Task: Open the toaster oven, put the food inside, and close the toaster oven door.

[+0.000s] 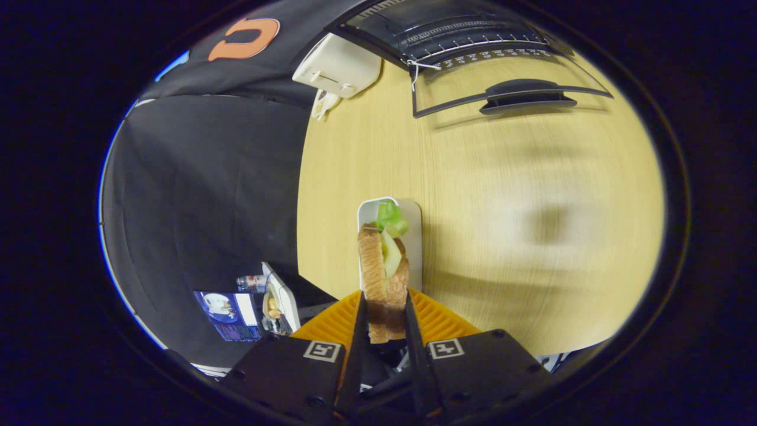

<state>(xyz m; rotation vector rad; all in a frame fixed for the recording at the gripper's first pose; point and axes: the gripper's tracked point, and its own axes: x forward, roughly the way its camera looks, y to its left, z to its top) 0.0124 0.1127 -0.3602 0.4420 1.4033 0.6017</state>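
Gripper view. Sandwich point(383, 269) is pinched edge-on between both fingers of the gripper point(383, 322), presumably so the layers stay pressed together for carrying. White plate point(414, 236) lies on the wooden table point(502, 236) just beyond the fingers. Toaster oven point(449, 35) is seen well beyond, its glass door point(508, 89) folded down, ready for loading. White toaster point(337, 65) sits beside it.

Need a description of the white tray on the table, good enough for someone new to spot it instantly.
Start at the light wooden table with the toaster oven, its door open, at the far end. Just beyond the gripper, whose fingers are shut on a sandwich, lies the white tray. It is flat, rectangular and round-cornered, unlike the bulkier white toaster.
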